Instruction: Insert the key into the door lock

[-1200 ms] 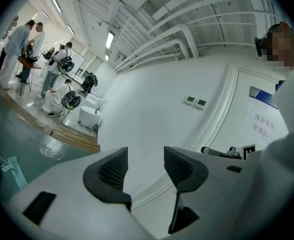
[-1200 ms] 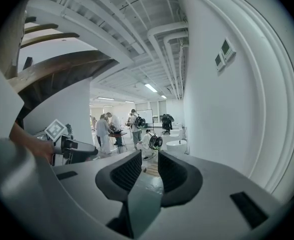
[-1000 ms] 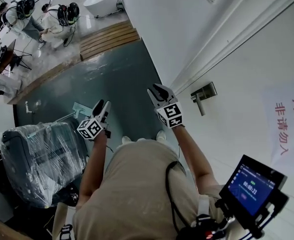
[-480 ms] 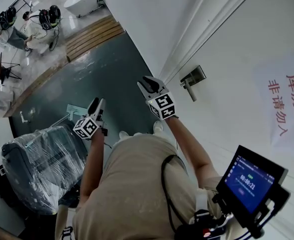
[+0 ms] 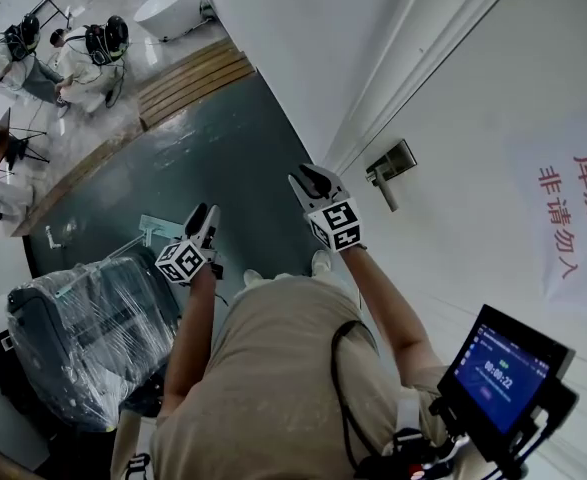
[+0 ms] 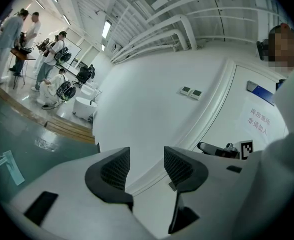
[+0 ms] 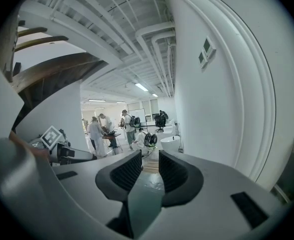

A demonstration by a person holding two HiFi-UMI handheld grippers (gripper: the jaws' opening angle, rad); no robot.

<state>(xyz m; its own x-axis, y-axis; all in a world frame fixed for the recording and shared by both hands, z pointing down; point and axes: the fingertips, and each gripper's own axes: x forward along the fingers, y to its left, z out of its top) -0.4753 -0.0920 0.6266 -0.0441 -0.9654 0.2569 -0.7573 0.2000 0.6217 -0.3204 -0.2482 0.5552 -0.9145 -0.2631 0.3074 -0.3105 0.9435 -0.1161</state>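
Left claw (image 5: 205, 210), right claw (image 5: 313, 176) agape; door handle (image 5: 391, 171) tiny, indistinct.

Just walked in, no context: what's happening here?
A person stands at a white door holding a gripper in each hand. The right gripper is held up near the door handle without touching it; the left gripper hangs lower, over the dark floor. Both have their jaws apart with nothing between them, and no key shows in any view.

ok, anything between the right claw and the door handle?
Nothing visible. In the head view the right claw hangs left of the door handle, with only open air and the white door frame between them. Its jaws stand apart, empty; no key in view.
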